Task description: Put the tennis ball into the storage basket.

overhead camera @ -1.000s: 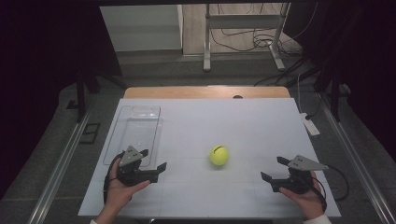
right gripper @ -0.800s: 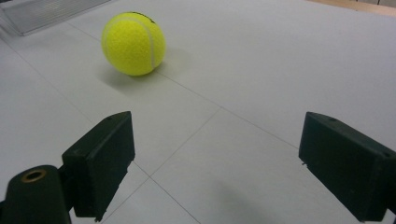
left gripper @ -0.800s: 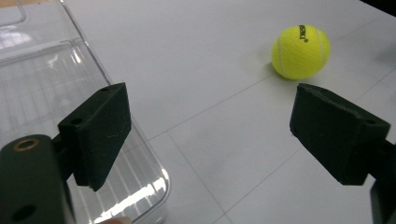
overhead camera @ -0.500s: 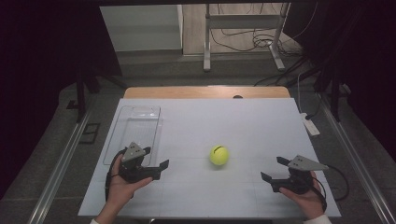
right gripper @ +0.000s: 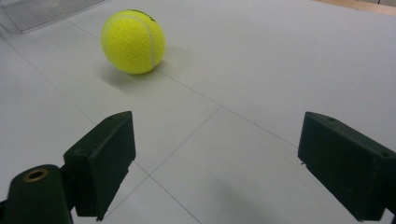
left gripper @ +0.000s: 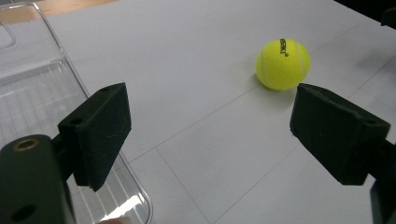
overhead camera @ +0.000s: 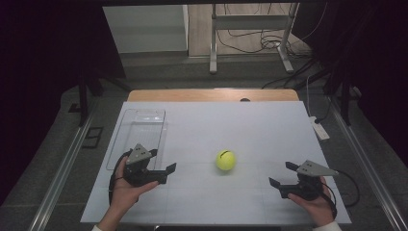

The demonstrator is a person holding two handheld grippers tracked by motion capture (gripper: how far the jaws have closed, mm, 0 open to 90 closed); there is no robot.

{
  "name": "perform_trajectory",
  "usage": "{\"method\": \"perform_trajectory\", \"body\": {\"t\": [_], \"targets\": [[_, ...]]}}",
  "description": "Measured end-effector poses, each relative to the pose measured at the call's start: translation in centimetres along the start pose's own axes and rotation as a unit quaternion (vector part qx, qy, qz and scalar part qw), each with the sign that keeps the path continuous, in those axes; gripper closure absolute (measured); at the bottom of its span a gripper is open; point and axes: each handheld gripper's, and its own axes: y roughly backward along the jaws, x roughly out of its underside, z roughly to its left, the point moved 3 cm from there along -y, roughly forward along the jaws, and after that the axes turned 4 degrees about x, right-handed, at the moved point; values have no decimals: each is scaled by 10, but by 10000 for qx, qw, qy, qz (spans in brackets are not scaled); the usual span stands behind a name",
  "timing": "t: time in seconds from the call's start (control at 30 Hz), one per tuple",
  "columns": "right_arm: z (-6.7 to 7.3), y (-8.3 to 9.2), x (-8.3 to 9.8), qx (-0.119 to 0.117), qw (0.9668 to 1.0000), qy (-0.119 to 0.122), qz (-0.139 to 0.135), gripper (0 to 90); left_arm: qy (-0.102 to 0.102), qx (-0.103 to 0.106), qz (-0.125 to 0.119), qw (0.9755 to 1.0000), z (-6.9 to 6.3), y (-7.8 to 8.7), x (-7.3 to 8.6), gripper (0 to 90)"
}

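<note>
We see one ball [overhead camera: 225, 160] on the table [overhead camera: 250, 125], between our two claws and apart from both. It lies ahead and to the right of the left claw [overhead camera: 163, 174], which is a little nearer than the right claw [overhead camera: 282, 179]. Both claws stand wide open and hold nothing. A ball has no long axis. One clear tray [overhead camera: 142, 126] lies just beside the left claw.

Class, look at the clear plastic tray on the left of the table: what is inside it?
Nothing can be seen inside the clear tray: its ribbed floor looks bare. The left gripper and its hand cover the tray's near corner, so that part stays unseen.
</note>
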Motion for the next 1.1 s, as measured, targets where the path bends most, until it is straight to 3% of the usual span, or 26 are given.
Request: {"method": "perform_trajectory", "body": {"t": [1.1], "targets": [[-2,-2,3,84,9999,-26,49,116,-283,265,114,9992,-14,-15,-31,130]]}}
